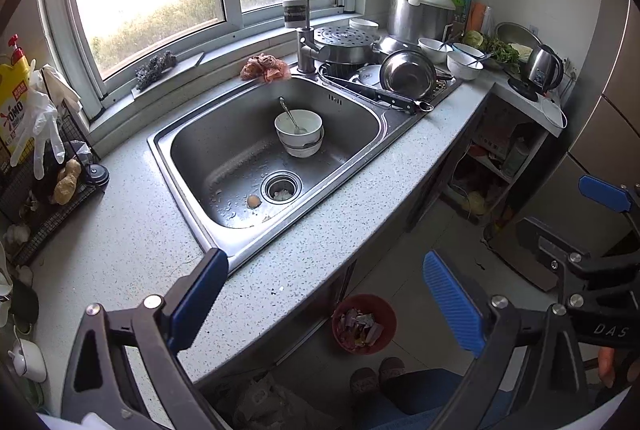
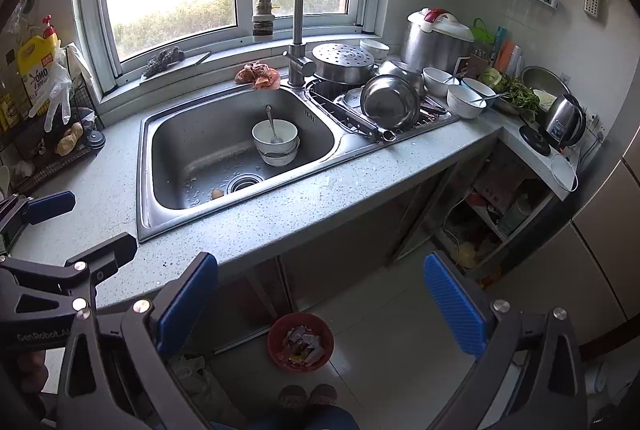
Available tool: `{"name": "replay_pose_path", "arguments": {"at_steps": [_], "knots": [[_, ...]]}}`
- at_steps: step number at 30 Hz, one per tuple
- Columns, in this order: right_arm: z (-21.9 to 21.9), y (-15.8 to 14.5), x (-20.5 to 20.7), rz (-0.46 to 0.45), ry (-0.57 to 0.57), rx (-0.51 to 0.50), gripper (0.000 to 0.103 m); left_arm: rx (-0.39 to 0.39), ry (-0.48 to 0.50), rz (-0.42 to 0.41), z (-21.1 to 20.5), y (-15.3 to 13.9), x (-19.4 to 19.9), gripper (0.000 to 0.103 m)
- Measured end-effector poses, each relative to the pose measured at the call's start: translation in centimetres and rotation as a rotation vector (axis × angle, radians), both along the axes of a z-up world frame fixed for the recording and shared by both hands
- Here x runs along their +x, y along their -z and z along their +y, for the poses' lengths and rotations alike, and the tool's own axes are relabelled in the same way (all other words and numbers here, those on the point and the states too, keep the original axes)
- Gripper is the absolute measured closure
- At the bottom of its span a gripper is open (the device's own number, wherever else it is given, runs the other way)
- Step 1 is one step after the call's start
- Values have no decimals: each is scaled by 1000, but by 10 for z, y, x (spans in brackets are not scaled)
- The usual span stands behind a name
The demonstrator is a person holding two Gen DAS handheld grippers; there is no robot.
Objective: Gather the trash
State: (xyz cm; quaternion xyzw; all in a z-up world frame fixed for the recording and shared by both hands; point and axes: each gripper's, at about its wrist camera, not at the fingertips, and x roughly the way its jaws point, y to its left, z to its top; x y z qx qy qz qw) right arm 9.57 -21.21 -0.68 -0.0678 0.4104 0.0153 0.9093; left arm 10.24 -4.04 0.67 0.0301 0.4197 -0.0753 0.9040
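Approach step: both hand-held grippers, left (image 1: pixel 324 294) and right (image 2: pixel 320 294), released and empty above the desk (image 1: pixel 132 238); I judge next move is reaching the food scrap (image 1: pixel 253 201) in the sink (image 1: pixel 224 153).

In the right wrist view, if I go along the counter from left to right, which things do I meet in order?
Yellow detergent bottle → white glove → black wire rack → sink with stacked bowls → round steel pan → white bowls → electric kettle.
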Motion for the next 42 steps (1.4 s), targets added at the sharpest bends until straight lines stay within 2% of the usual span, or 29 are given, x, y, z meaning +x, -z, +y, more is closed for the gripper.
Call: {"name": "replay_pose_path", "arguments": {"at_steps": [27,34,42], "knots": [[-1,3,1,36,-12,5,0,2,-13,6,1,5,-1,5],[1,5,1,45,-26,1,0,-32,-30,31,7,9,-1,5],[-1,4,1,49,-31,6,0,-30,-27,27,6,8,-3,5]]}}
